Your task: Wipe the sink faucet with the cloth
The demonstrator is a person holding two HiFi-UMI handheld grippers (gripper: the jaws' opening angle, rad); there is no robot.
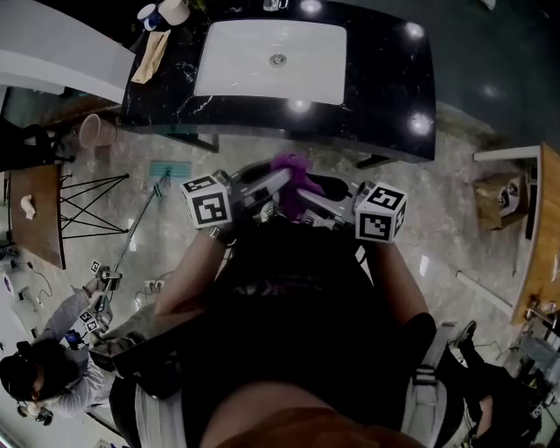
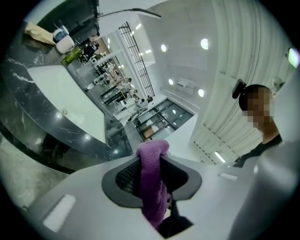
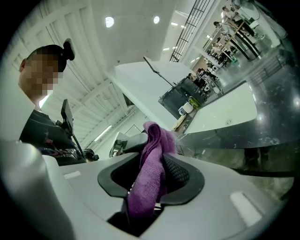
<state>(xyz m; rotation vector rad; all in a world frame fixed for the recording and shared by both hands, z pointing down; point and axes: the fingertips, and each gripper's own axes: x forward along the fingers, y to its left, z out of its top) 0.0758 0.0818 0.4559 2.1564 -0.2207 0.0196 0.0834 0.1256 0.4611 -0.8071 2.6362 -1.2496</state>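
As the tools stand: the left tool (image 2: 151,178) pinches the purple cloth (image 1: 293,173) between partly closed jaws. The right tool (image 3: 152,176) has its jaws parted, with the same cloth lying against one pad and a dark gap on the other side.
Where the tools meet: mid-frame in the head view, tips turned toward each other, with the cloth bunched up between them.
Sink: a white rectangular basin (image 1: 236,61) at upper centre, set into a black marble tabletop (image 1: 385,79), well apart from the tools.
Faucet: a chrome piece (image 1: 275,4) at the top edge behind the basin, cut off by the frame.
Tabletop edges: the curved front edge faces the tools. The upper-left corner carries a cup (image 1: 149,16) and a tan folded piece (image 1: 150,57).
Open room: pale stone floor (image 1: 455,175) shows as an open strip between that front edge and the tools.
Left side: a pink bin (image 1: 96,131) and a teal mop head (image 1: 166,168) sit near the tabletop's left end.
Right side: a wooden cabinet (image 1: 547,245) stands at the frame's right edge.
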